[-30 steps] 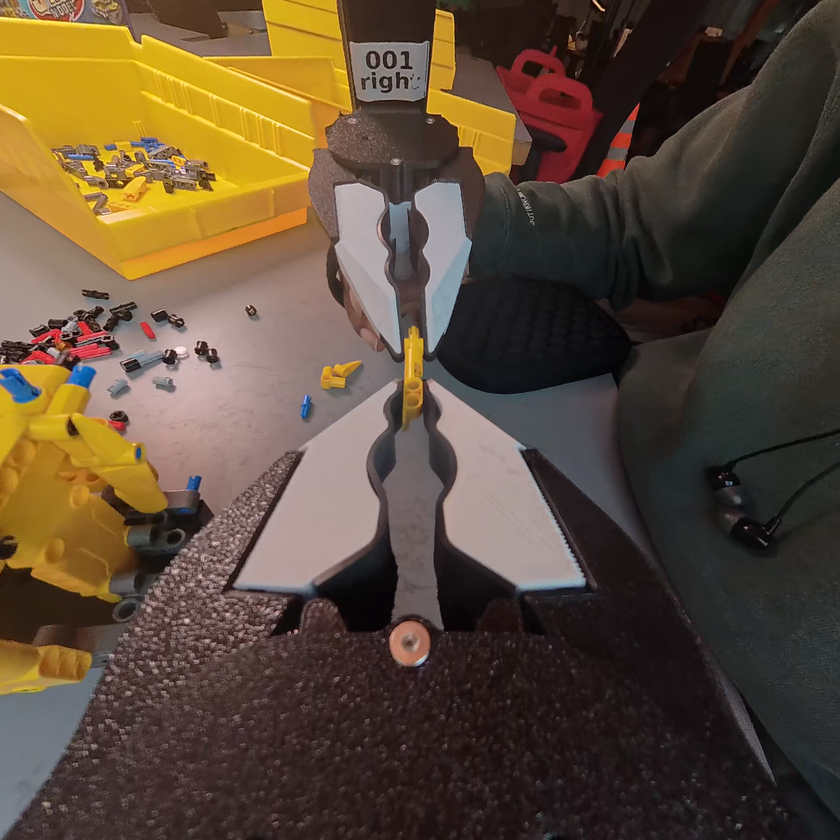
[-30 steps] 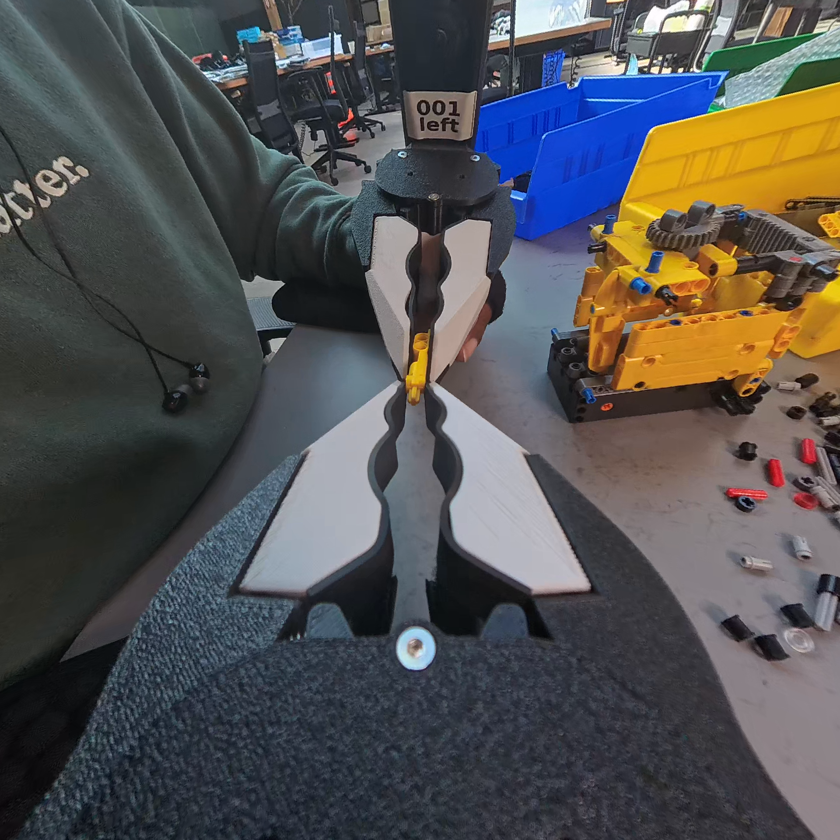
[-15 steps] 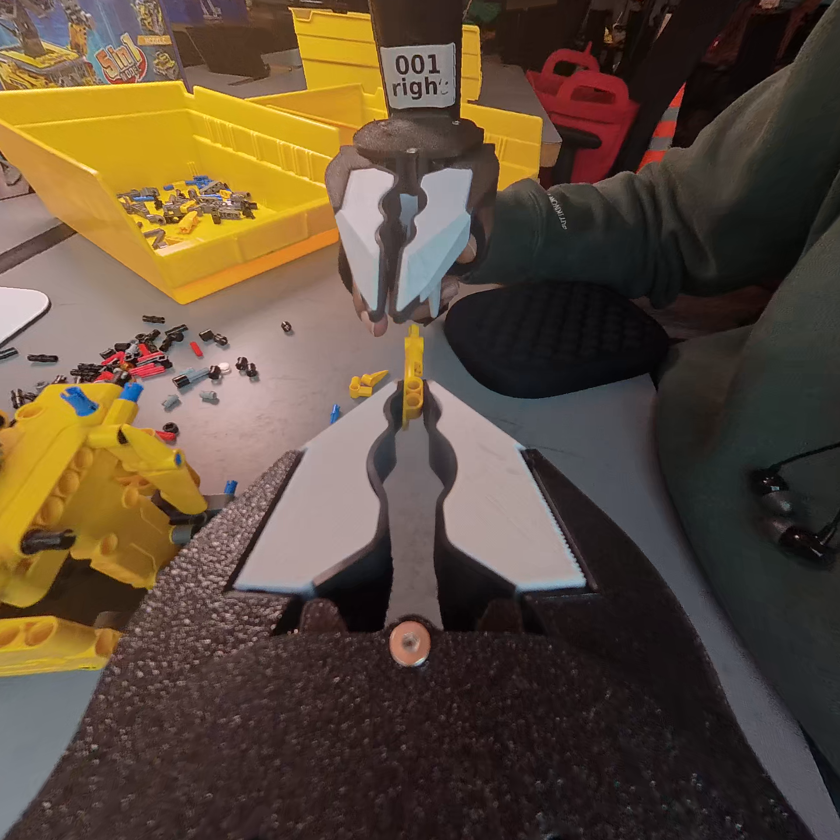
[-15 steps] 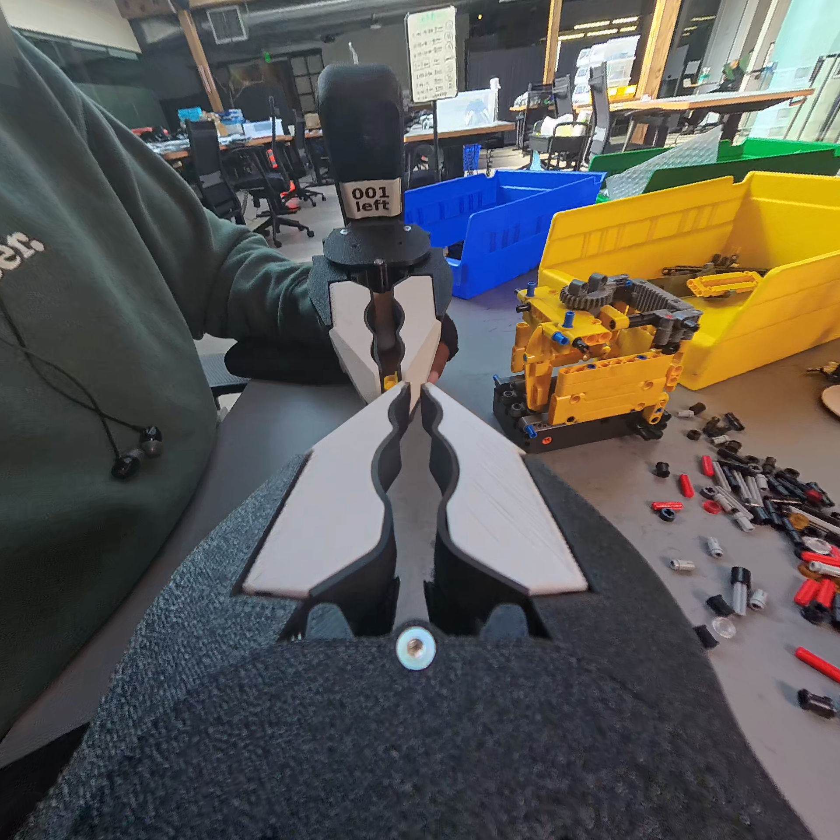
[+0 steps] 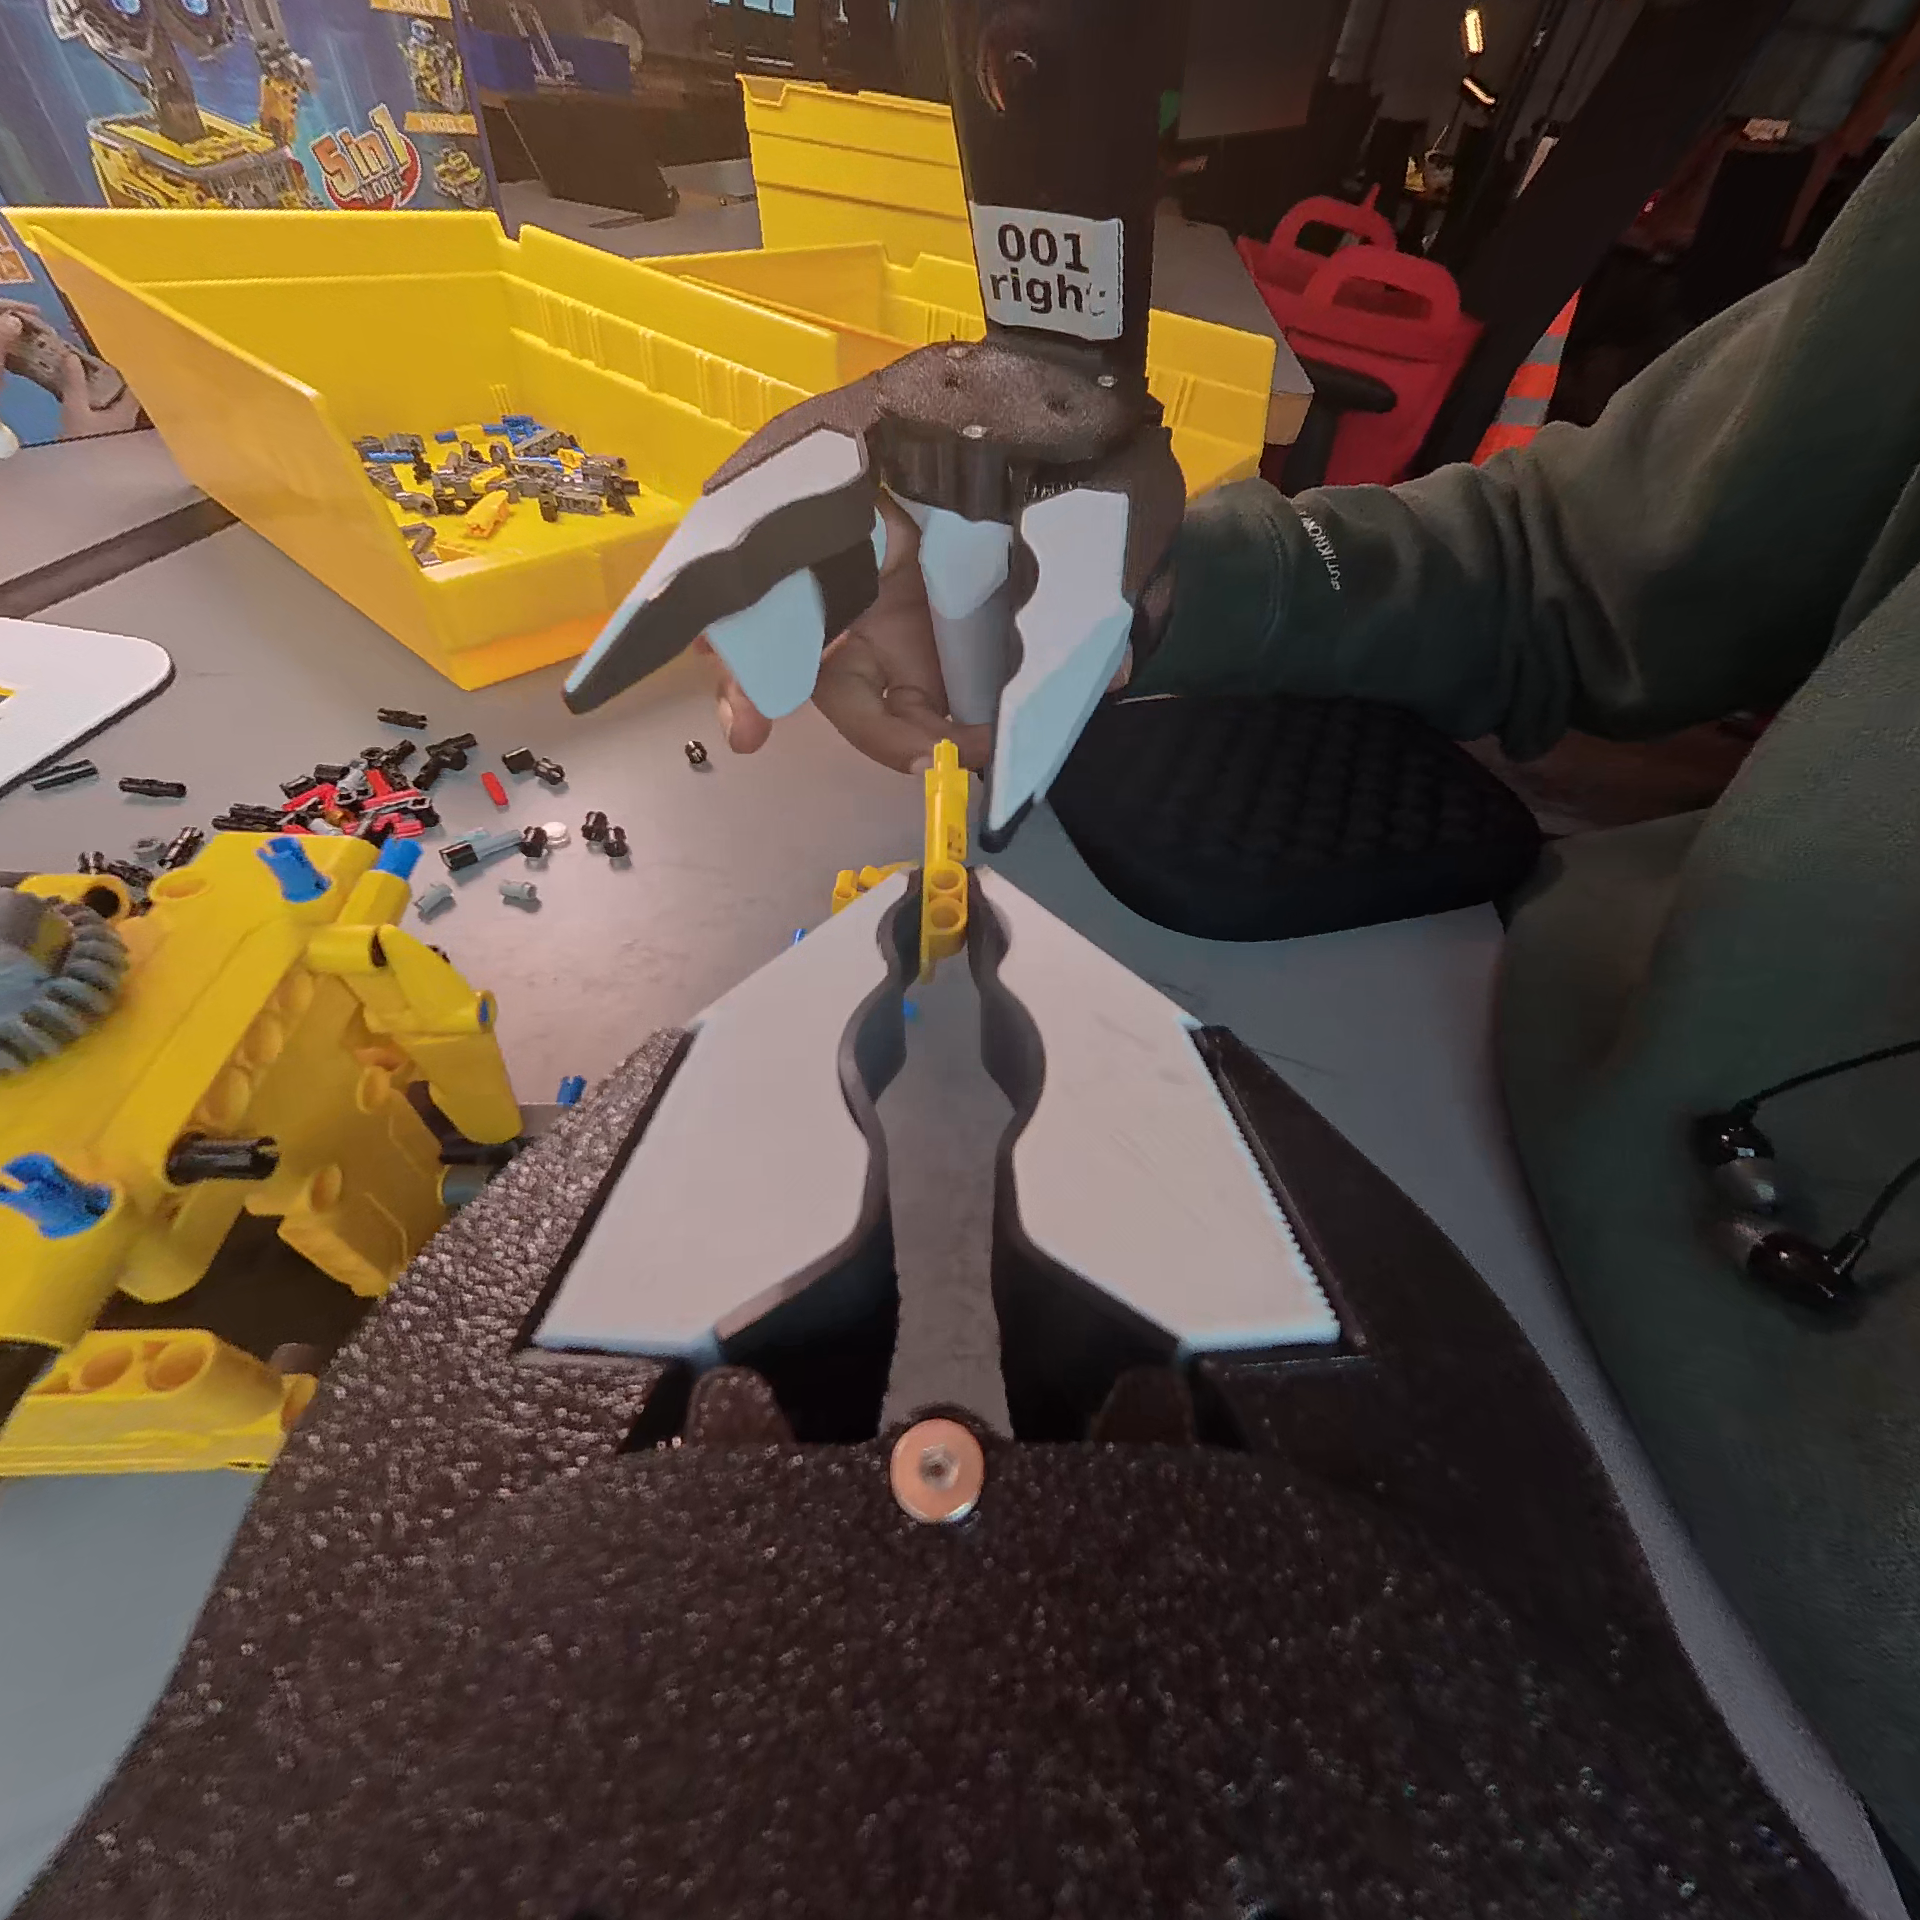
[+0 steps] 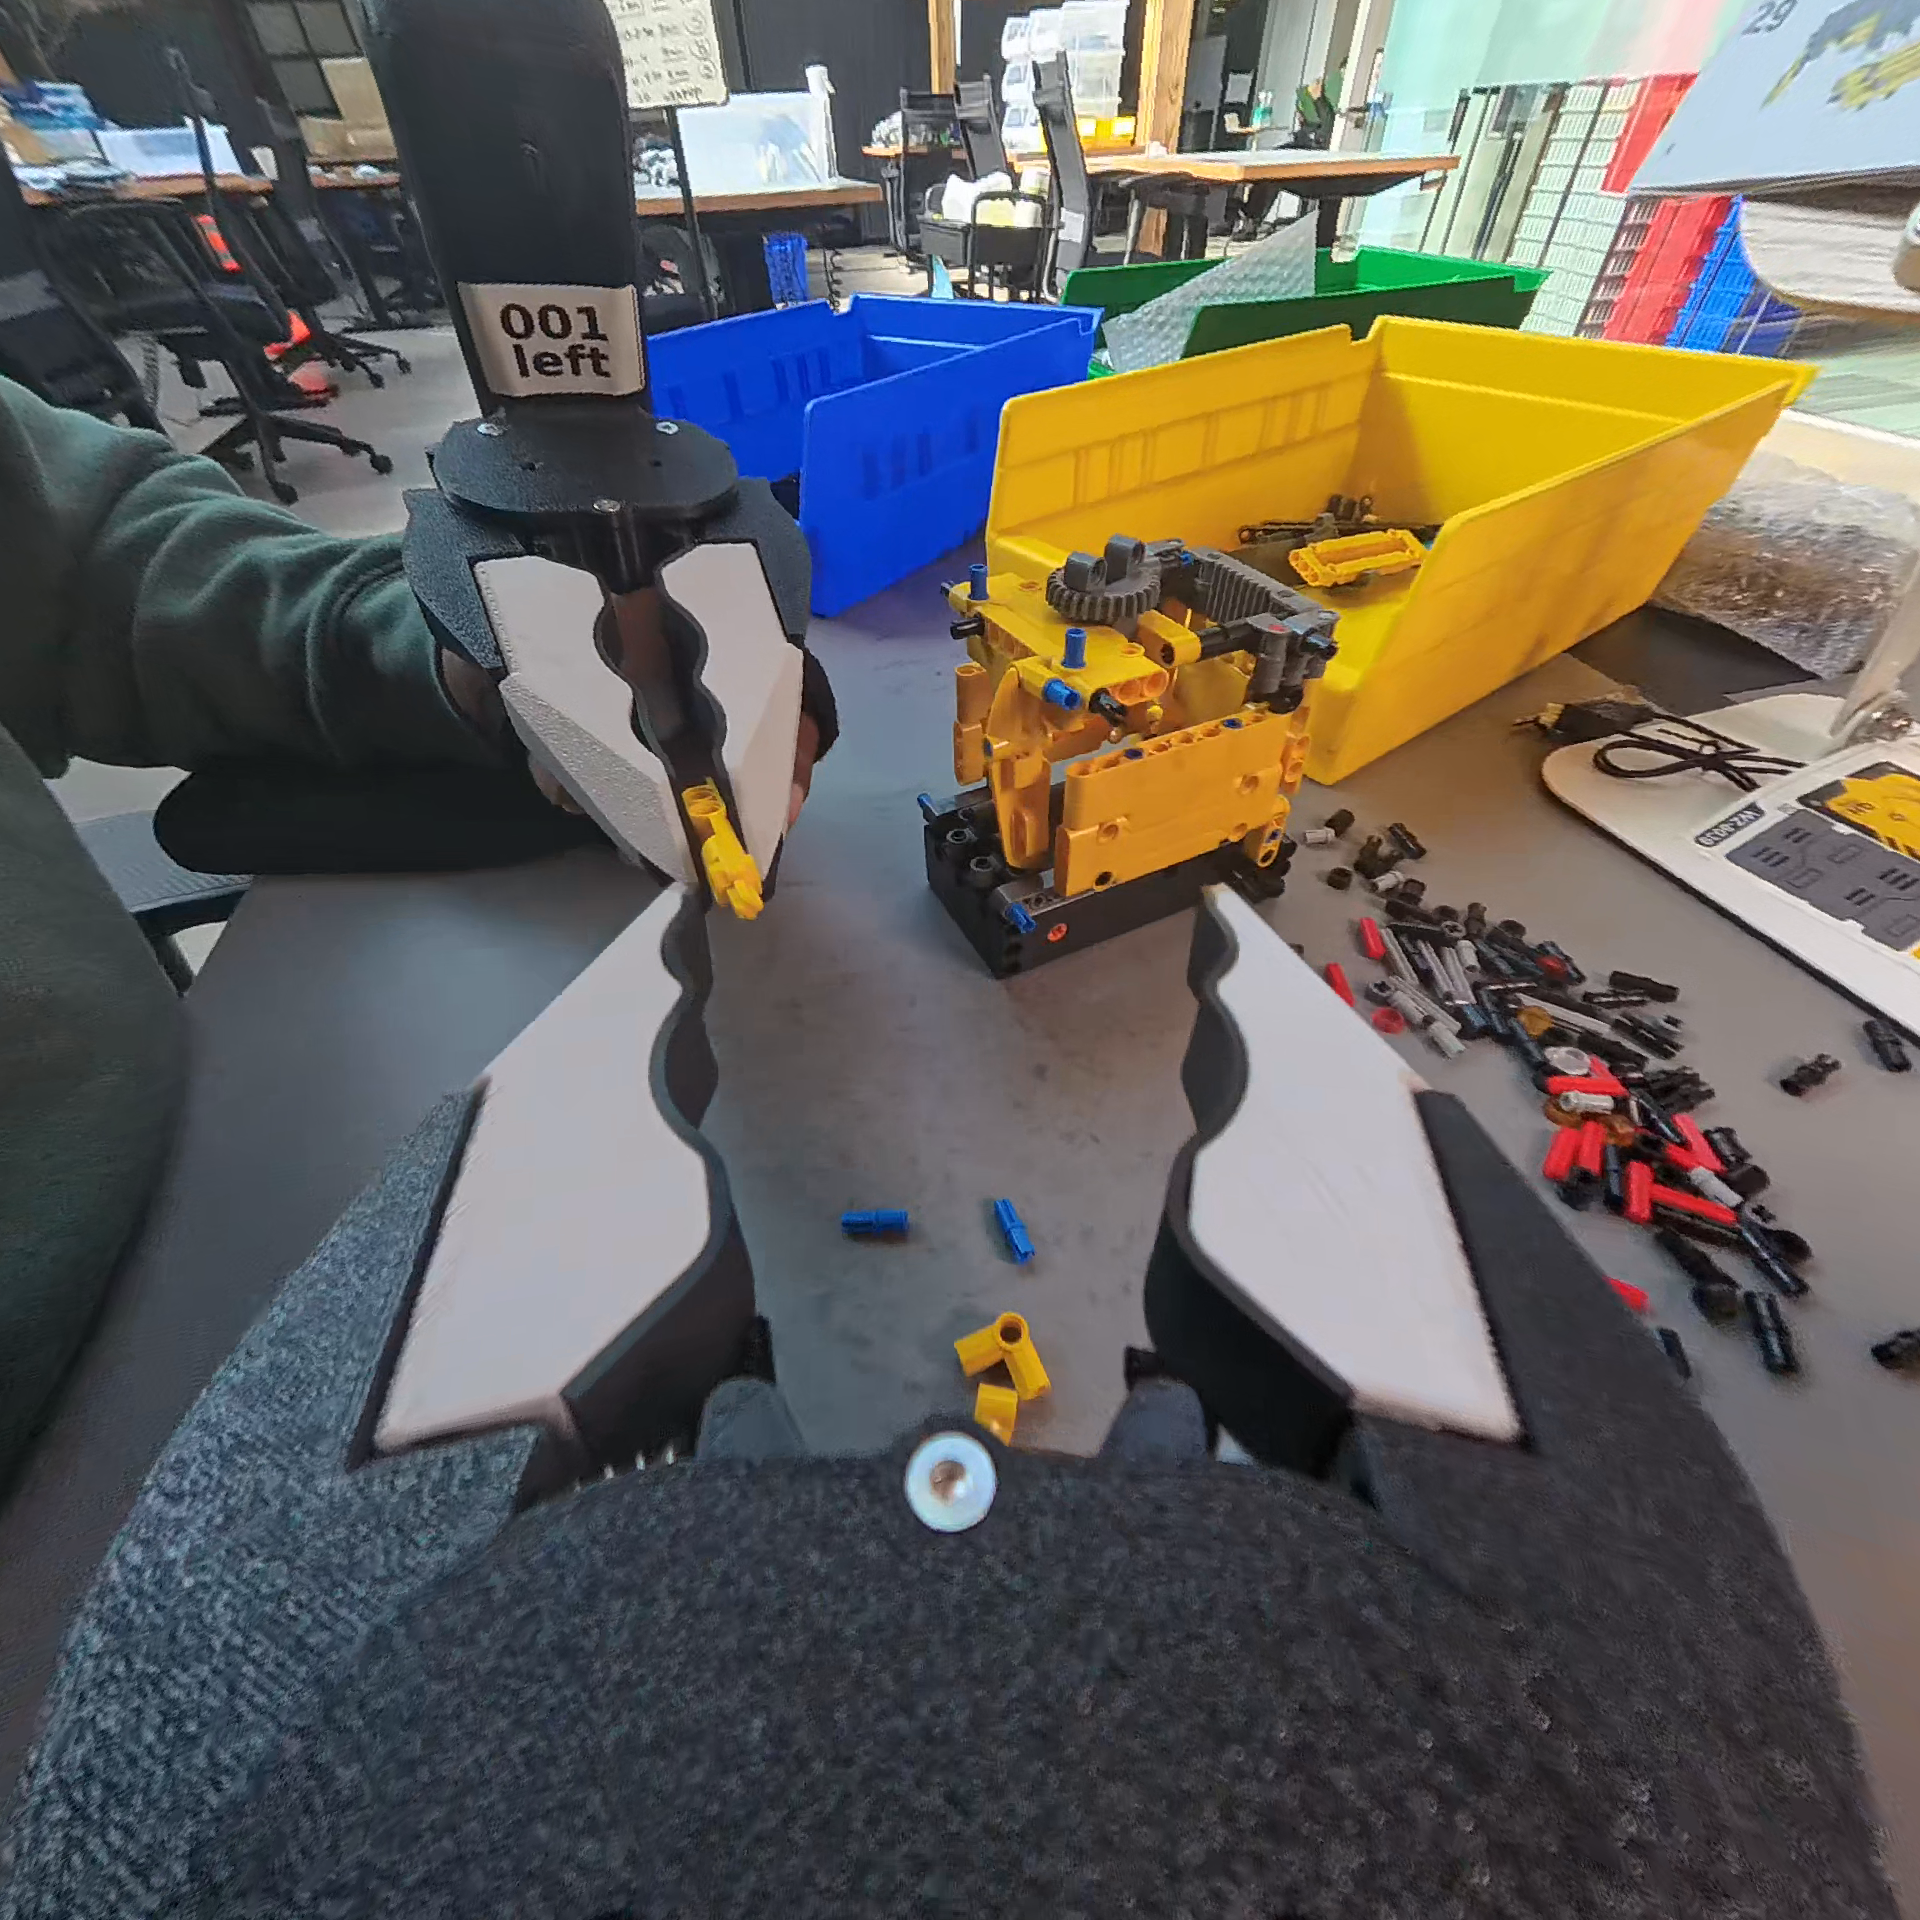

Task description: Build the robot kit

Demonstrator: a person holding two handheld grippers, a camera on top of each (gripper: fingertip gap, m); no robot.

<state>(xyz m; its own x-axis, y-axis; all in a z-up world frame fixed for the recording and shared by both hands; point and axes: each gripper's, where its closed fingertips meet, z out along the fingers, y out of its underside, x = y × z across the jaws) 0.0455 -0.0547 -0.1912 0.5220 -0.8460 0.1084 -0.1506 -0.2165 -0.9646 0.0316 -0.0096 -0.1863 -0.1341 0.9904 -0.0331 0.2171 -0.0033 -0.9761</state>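
My left gripper is shut on a small yellow beam piece and holds it upright above the grey table. It also shows in the right wrist view, where the piece sticks out of its tips. My right gripper is wide open and empty. It faces the left gripper, and its left fingertip lies just beside the piece. From the left wrist view, the right gripper hangs open just above and beyond the piece. A half-built yellow brick vehicle stands on the table, right of the left gripper.
Yellow bins and a blue bin stand at the back. Loose black, red and grey pieces lie on the right. Two blue pins and small yellow connectors lie under my right gripper. A printed sheet lies at far right.
My right gripper let go of the yellow piece, drew back from it and opened wide. My left gripper has kept hold of the piece.
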